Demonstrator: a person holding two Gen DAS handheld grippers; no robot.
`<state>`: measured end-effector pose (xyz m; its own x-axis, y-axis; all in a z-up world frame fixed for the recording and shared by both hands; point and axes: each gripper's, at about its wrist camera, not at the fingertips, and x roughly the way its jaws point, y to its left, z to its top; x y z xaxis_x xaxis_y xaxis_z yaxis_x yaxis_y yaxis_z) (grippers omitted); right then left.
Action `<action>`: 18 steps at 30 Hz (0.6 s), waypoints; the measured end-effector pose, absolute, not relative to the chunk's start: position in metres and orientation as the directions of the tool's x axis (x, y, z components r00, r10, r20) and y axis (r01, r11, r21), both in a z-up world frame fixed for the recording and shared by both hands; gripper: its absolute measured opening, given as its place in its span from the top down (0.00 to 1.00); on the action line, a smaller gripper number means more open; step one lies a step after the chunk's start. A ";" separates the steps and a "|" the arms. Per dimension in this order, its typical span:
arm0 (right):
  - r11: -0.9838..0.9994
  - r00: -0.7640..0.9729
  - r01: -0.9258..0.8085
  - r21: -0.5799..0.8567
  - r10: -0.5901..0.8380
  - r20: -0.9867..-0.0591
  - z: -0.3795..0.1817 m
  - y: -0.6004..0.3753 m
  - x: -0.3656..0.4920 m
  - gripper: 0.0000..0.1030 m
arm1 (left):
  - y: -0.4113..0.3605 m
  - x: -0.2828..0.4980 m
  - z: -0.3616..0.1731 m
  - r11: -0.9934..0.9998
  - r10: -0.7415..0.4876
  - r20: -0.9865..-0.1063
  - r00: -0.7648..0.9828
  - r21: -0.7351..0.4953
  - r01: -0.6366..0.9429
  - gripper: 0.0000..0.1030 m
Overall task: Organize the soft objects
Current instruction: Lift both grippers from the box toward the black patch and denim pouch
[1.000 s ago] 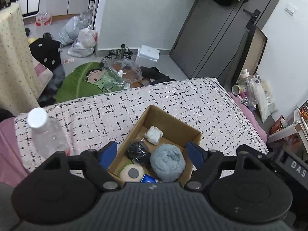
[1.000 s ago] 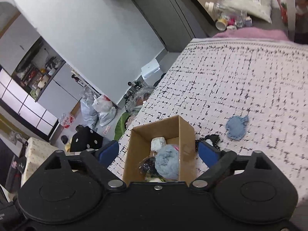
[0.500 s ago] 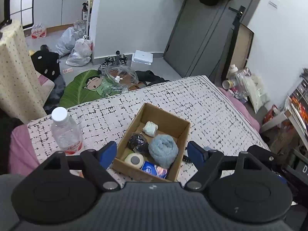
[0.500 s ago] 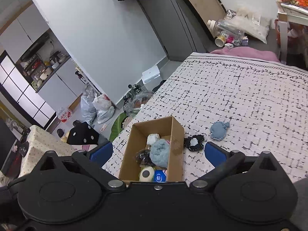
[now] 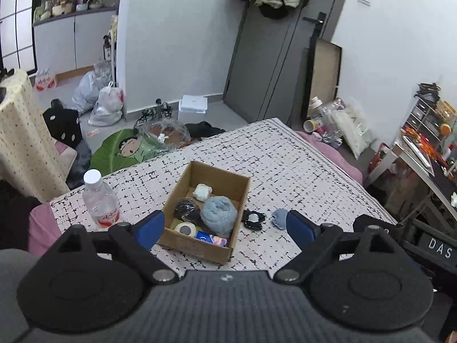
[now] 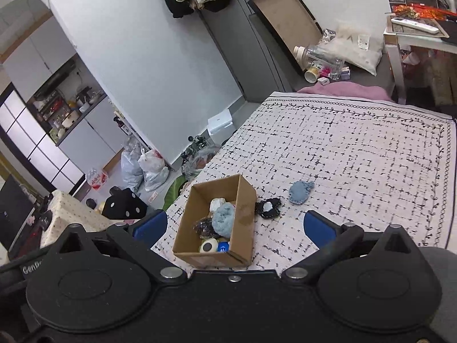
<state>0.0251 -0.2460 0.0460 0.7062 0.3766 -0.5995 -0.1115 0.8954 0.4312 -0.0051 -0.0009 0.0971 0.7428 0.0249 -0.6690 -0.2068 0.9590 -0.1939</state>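
An open cardboard box sits on the patterned bedspread. Inside lie a rolled blue-grey towel, a black crinkly bundle, a small white wad, a round white case and a blue packet. To the right of the box lie a black flower-shaped piece and a small blue cloth piece. My left gripper hovers above the box, jaws opening, nothing between them. My right gripper is wide open and holds nothing.
A clear water bottle stands on the bed left of the box. Bags, a white box and a green leaf cushion lie on the floor beyond the bed. A desk stands at the right.
Both grippers have pulled back and up from the box, which now looks smaller. The black piece and the blue cloth came into the left wrist view. Both pairs of jaws stand wider.
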 end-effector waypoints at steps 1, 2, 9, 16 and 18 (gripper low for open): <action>0.898 0.707 -0.119 0.423 0.376 -0.599 0.048 -0.249 0.020 0.00 | -0.005 -0.009 0.099 0.959 0.025 -0.664 0.747 -0.194 -0.204 0.12; 0.900 0.710 -0.122 0.419 0.374 -0.597 0.049 -0.251 0.016 0.00 | -0.009 -0.013 0.100 0.960 0.025 -0.661 0.750 -0.194 -0.202 0.12; 0.896 0.719 -0.115 0.429 0.373 -0.587 0.053 -0.274 -0.006 0.00 | -0.043 -0.025 0.106 0.967 0.002 -0.664 0.748 -0.189 -0.170 0.12; 0.901 0.711 -0.066 0.429 0.344 -0.613 0.047 -0.286 0.006 0.00 | -0.067 -0.016 0.100 0.974 -0.008 -0.678 0.735 -0.171 -0.147 0.09; 0.905 0.710 -0.052 0.421 0.330 -0.622 0.041 -0.288 0.012 0.00 | -0.065 -0.009 0.095 0.969 -0.002 -0.687 0.727 -0.181 -0.169 0.09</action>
<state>0.0118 -0.2878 0.0414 0.7103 0.3303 -0.6216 -0.0522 0.9054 0.4213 -0.0088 -0.0652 0.0949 0.7271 -0.0018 -0.6865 -0.1690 0.9688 -0.1815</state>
